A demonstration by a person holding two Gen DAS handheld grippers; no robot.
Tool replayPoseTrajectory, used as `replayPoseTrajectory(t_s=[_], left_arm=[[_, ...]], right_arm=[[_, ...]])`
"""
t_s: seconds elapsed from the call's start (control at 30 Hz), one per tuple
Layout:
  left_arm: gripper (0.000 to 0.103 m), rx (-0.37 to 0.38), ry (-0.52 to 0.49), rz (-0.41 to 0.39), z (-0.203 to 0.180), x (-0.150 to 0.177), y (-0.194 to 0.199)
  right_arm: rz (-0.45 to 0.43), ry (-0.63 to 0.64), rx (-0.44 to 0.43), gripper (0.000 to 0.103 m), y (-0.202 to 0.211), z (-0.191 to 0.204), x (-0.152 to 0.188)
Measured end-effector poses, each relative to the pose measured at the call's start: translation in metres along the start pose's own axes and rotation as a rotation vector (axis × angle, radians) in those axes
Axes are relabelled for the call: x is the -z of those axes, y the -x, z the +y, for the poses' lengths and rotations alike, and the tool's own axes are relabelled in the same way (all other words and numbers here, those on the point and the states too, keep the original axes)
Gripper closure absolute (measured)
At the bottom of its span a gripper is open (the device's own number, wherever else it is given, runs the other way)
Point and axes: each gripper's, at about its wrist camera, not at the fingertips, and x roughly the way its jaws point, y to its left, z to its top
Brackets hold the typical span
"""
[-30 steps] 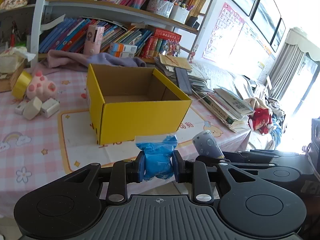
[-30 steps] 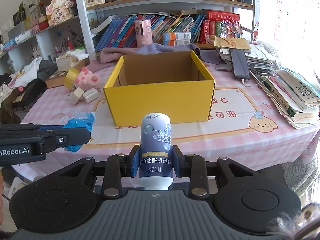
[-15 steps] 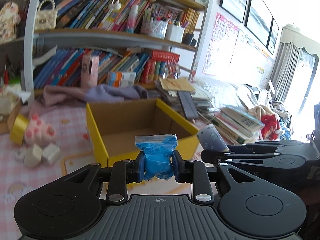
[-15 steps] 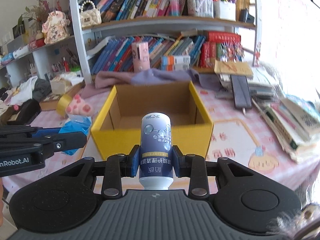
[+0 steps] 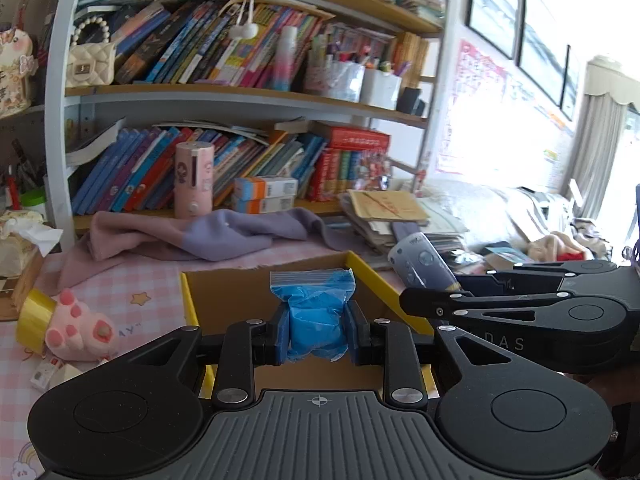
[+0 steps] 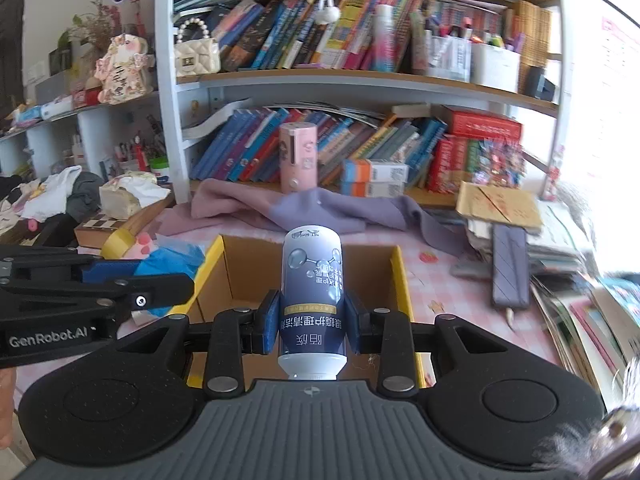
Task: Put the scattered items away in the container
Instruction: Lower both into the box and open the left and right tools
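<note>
Bookshelves (image 5: 224,92) full of books behind a pink checked table (image 5: 132,280). On the table's left, seen from the left camera: yellow tape roll (image 5: 34,318), then pink paw toy (image 5: 80,330) touching it. Further right, purple cloth (image 5: 208,236) lying along the back, with a pink tube (image 5: 193,178) standing behind it.

Middle of that view: left gripper (image 5: 318,330) clamped tight on a blue bag (image 5: 314,316). Bag held up in the air over the near edge of the yellow box (image 5: 372,276), with the open box just behind and below. Right of it, right gripper (image 5: 434,298) seen from the side, with its bottle poking out over the box's right wall.

Only in the right camera: a cream purse (image 6: 197,54) and a side shelf crowded with stuff at far left, plus a finger at the bottom left edge. Left gripper (image 6: 168,276) coming in from the left there, blue bag (image 6: 168,266) beside the box's left wall. In the middle, right gripper (image 6: 311,326) squeezed shut on a dark blue bottle (image 6: 312,300), bottle upright, over the box's (image 6: 402,280) near edge. Far right: dark phone (image 6: 510,264) on a pile of papers.
</note>
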Motion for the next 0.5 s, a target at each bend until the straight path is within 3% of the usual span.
replayPoseTrajectory(t_s=[0.2, 0.5], left_arm=[[0.077, -0.063, 0.006, 0.037, 0.005, -0.011, -0.034], [0.077, -0.113, 0.017, 0.209, 0.01, 0.003, -0.098]], right_arm=[[0.044, 0.06, -0.071, 0.072, -0.05, -0.01, -0.012], [0.244, 0.112, -0.148, 0.072, -0.126, -0.027, 0.007]])
